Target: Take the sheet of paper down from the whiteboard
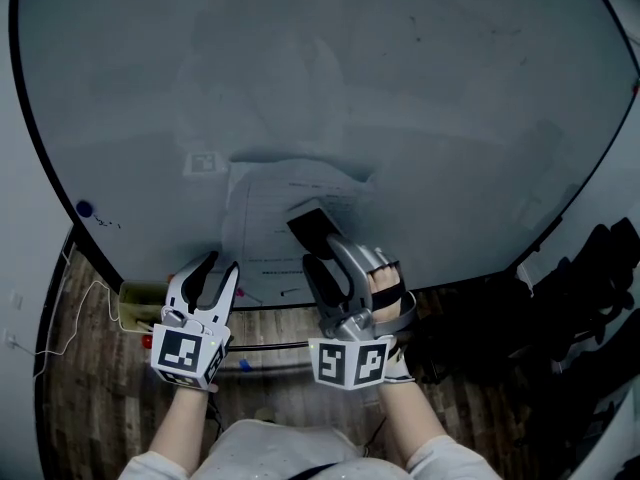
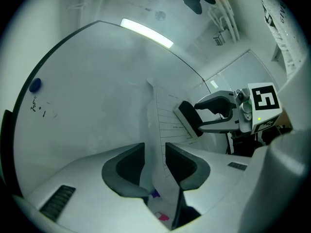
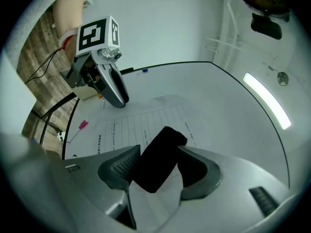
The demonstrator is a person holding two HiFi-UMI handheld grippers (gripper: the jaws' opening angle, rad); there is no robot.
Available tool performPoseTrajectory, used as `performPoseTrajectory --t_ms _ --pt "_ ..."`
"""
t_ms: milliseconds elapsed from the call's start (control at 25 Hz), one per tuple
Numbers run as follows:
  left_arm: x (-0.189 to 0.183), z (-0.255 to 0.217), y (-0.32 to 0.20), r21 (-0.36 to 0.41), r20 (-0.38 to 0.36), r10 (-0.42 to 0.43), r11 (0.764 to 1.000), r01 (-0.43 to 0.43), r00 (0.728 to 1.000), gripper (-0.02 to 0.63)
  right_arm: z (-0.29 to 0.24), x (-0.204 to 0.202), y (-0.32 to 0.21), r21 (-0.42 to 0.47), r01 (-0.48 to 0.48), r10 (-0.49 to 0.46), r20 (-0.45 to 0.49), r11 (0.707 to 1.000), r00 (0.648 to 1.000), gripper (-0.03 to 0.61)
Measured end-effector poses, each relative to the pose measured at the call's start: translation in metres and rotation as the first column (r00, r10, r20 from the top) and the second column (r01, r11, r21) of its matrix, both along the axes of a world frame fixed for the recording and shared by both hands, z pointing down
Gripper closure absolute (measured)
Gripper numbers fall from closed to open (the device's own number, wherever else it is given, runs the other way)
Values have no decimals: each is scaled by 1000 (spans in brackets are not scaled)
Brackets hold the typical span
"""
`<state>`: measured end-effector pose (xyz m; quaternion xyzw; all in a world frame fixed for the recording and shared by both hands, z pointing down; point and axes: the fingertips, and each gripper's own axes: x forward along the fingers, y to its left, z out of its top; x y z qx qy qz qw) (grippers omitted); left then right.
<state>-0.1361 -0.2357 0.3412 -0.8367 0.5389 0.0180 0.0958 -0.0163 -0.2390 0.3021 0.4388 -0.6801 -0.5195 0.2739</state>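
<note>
A printed sheet of paper point(image 1: 262, 218) lies flat against the whiteboard point(image 1: 400, 98), with a black block point(image 1: 314, 230) resting on its right part. My left gripper point(image 1: 220, 265) is at the sheet's lower left. In the left gripper view its jaws point(image 2: 154, 147) stand open, and the paper's edge point(image 2: 156, 130) runs through the gap. My right gripper point(image 1: 322, 250) points at the block. In the right gripper view its jaws point(image 3: 158, 152) stand open, with the tilted black block point(image 3: 160, 159) between the fingertips, over the paper point(image 3: 131, 127).
A blue round magnet point(image 1: 83, 209) sticks to the board at the left, near some small writing. The board's ledge below holds a pink marker point(image 3: 81, 125) and a small box point(image 1: 140, 298). Cables point(image 1: 70, 318) trail over the wooden floor; dark bags point(image 1: 590, 298) sit at the right.
</note>
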Motion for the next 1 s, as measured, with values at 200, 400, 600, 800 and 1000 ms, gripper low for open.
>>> performPoseTrajectory --t_ms 200,400,600,800,1000 --pt "1 0 -4 -12 0 -5 1000 5 1000 479 -3 0 -5 -17 -17 18 20 1000 1000 325" --pt "1 2 -7 -11 -2 -2 1000 1 1000 479 -4 0 -11 -42 -45 45 5 998 999 307" --pt "2 2 -8 -12 -11 2 1000 -2 1000 479 -7 1 -16 -91 -56 59 34 994 998 285" --pt "1 1 -10 -14 -15 -2 1000 2 1000 479 -8 1 -22 -139 -60 66 43 988 997 273" --pt "4 2 -12 -11 -13 18 1000 -18 1000 479 -6 -2 -27 -184 -53 65 56 981 996 273"
